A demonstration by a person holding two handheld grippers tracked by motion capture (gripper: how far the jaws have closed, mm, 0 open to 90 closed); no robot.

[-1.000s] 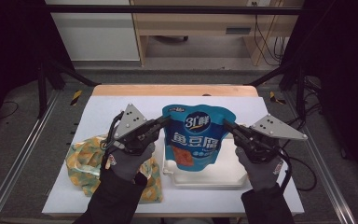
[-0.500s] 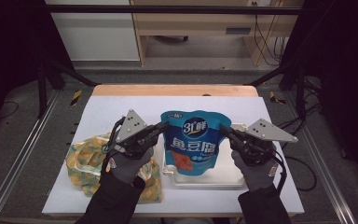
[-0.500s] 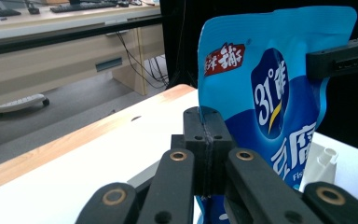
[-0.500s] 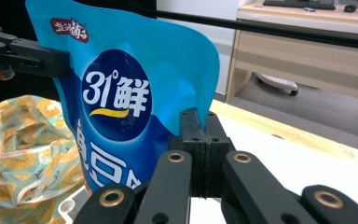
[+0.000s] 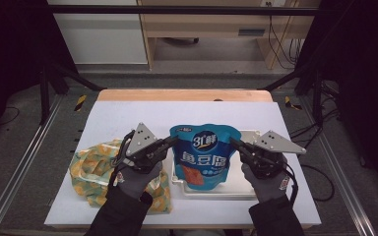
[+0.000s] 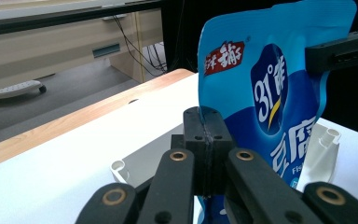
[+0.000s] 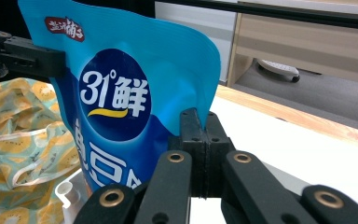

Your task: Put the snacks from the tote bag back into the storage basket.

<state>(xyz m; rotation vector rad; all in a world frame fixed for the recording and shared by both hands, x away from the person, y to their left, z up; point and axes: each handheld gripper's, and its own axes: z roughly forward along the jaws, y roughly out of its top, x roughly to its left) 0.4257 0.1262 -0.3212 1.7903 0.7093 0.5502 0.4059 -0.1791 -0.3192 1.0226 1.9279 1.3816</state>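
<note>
A blue snack pouch (image 5: 204, 155) with white print hangs upright between my two grippers, its bottom just over the white tray (image 5: 241, 189). My left gripper (image 5: 173, 141) is shut on the pouch's left edge (image 6: 204, 114). On the opposite edge (image 7: 205, 116) my right gripper (image 5: 234, 143) is shut as well. In the left gripper view the pouch (image 6: 270, 88) fills the upper right and the tray (image 6: 135, 165) lies behind the jaws. The right gripper view shows the pouch (image 7: 116, 93) up close.
A crumpled yellow-green patterned bag (image 5: 96, 172) lies on the white table top (image 5: 128, 113) to the left of the tray, partly under the left forearm. A wooden strip (image 5: 184, 95) runs along the table's far edge. Metal rails flank both sides.
Both grippers have sunk with the pouch held between them, bringing its bottom closer to the tray. The grips have not changed.
</note>
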